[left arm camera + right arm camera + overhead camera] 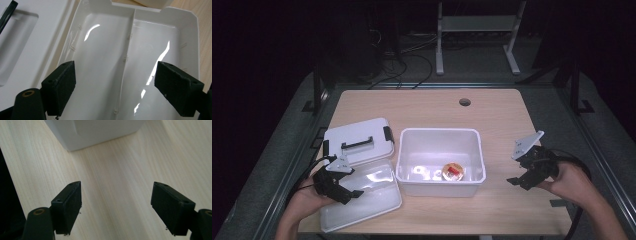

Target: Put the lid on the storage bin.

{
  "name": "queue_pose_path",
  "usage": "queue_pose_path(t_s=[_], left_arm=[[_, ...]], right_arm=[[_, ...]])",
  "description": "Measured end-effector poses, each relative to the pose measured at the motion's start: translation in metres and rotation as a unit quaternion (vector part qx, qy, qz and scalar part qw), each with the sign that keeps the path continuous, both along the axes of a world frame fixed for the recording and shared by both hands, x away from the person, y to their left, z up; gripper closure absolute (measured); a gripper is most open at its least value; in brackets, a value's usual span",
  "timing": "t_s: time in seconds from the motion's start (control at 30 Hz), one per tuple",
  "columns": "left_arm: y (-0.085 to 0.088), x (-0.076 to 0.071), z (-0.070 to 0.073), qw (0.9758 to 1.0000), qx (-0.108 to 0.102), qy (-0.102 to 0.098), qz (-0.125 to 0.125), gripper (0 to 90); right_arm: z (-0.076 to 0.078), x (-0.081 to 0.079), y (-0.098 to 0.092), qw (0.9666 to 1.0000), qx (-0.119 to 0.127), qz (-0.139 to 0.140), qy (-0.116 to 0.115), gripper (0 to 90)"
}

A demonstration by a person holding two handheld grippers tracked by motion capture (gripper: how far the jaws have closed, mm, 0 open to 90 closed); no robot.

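A: The shallow tray (367, 197) lies on the worktop (502, 120) at its near left corner, a white glossy insert with a thin rib down its length that splits it into two long compartments, clearest in the left gripper view (130, 50).

B: And the left tongs (343, 189)?

A: They hang right over that tray's left end, jaws spread wide with nothing between them. In the left gripper view (115, 87) one pad sits over each compartment, the rib running between. Whether the pads touch the plastic cannot be told.

B: What lies around it?

A: Just behind the tray is a white lid (357, 140) with a dark handle and dark clips, its near edge at or under the tray's far rim. To the right of both stands a deep white tub (439, 137), open at the top, with a small round orange-and-red item (453, 171) on its floor near the front right corner.

B: The right tongs?

A: The right tongs (518, 181) are held over bare wood to the right of the tub, apart from it. Their jaws are also spread and empty (116, 207), and a corner of the tub (95, 132) shows beyond them.
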State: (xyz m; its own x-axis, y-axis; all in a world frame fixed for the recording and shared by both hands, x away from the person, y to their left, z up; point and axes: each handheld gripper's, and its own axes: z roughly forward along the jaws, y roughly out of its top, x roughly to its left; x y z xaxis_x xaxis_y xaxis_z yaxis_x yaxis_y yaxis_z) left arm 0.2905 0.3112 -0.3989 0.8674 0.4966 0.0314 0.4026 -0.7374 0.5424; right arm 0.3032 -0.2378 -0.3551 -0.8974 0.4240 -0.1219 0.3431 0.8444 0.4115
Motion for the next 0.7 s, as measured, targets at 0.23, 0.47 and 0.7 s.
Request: queue_pose_path(t_s=[0.23, 0.47, 0.7], left_arm=[[0.0, 0.0, -0.001, 1.0, -0.003, 0.004, -0.003, 17.0], [0.0, 0.0, -0.001, 1.0, -0.001, 0.003, -0.006, 17.0], [0.001, -0.001, -0.002, 1.0, -0.001, 0.006, -0.007, 17.0]], right_arm=[[-0.025, -0.009, -0.009, 0.9997, 0.018, -0.017, 0.003, 24.6], [-0.042, -0.017, -0.013, 0.9989, 0.032, -0.035, 0.002, 24.5], [-0.058, -0.022, -0.018, 0.997, 0.051, -0.058, 0.007, 24.1]])
